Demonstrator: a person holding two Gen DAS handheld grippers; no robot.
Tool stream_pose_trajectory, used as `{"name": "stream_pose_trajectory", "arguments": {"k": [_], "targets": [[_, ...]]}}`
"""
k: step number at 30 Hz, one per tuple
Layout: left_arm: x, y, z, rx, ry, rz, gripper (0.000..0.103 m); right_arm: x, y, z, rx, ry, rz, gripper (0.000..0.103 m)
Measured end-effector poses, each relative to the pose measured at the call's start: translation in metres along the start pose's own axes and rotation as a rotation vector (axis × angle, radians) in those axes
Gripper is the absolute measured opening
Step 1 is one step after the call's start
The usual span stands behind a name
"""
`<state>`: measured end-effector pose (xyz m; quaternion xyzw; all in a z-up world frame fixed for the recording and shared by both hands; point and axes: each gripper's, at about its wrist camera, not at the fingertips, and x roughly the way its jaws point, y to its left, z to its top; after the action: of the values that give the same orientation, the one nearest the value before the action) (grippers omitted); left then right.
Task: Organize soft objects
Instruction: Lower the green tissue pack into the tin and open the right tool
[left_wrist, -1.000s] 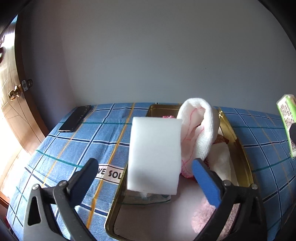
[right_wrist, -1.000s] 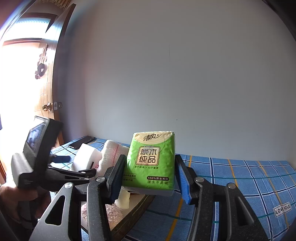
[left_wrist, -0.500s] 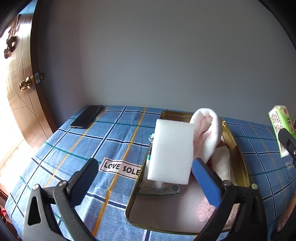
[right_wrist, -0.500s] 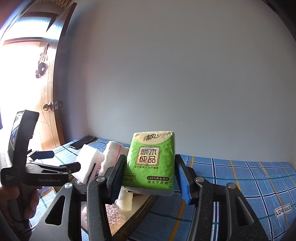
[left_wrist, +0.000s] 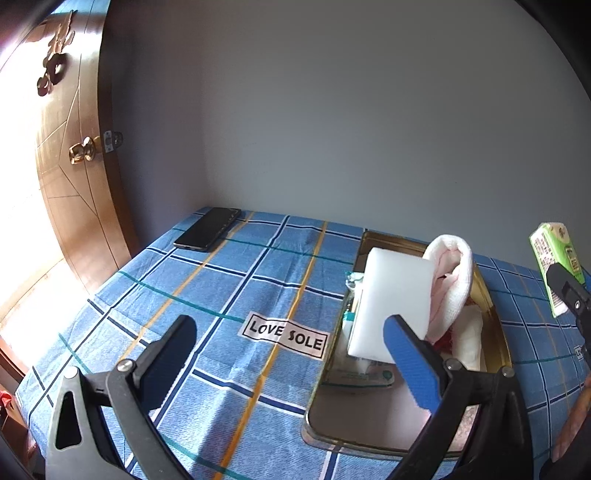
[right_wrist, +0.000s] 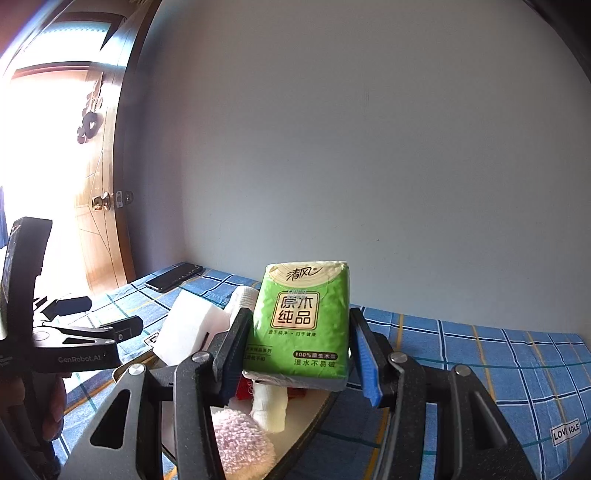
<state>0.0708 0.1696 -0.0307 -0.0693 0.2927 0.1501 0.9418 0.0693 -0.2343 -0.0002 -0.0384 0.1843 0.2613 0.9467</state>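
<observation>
right tongs (right_wrist: 295, 354): green tissue pack (right_wrist: 301, 321) being pinched upright, likely for binning | left tongs (left_wrist: 288, 354): being held spread, empty | gold tray (left_wrist: 495, 314): sponge block (left_wrist: 391, 306), towel being stood on edge, space-saving

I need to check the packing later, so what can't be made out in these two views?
- Tray near end: left wrist view, hidden by the left gripper.
- Items under the tissue pack: right wrist view, covered by pack and right gripper.
- Tissue pack's small print: too small.

The tray (left_wrist: 495, 317) by the left gripper is shiny gold metal. The sponge (left_wrist: 391, 299) looks smooth, the towel (left_wrist: 456, 273) bumpy cloth. The tissue pack (right_wrist: 301, 325) is glossy plastic.
</observation>
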Motion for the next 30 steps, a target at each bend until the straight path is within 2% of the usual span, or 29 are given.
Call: {"name": "stream_pose_trajectory", "arguments": {"k": [11, 19, 26, 30], "targets": [[-0.002, 0.008, -0.002, -0.023, 0.003, 0.002, 0.103, 0.026, 0.022, 0.001, -0.013, 0.078, 0.069, 0.054], [-0.004, 0.003, -0.003, -0.003, 0.010, -0.001, 0.103, 0.044, 0.029, -0.009, -0.001, 0.143, 0.095, 0.054], [-0.006, 0.003, -0.006, 0.010, 0.022, 0.008, 0.103, 0.064, 0.036, -0.028, 0.004, 0.240, 0.145, 0.054], [-0.007, 0.003, -0.007, 0.008, 0.027, 0.008, 0.103, 0.068, 0.040, -0.032, -0.007, 0.261, 0.137, 0.054]]}}
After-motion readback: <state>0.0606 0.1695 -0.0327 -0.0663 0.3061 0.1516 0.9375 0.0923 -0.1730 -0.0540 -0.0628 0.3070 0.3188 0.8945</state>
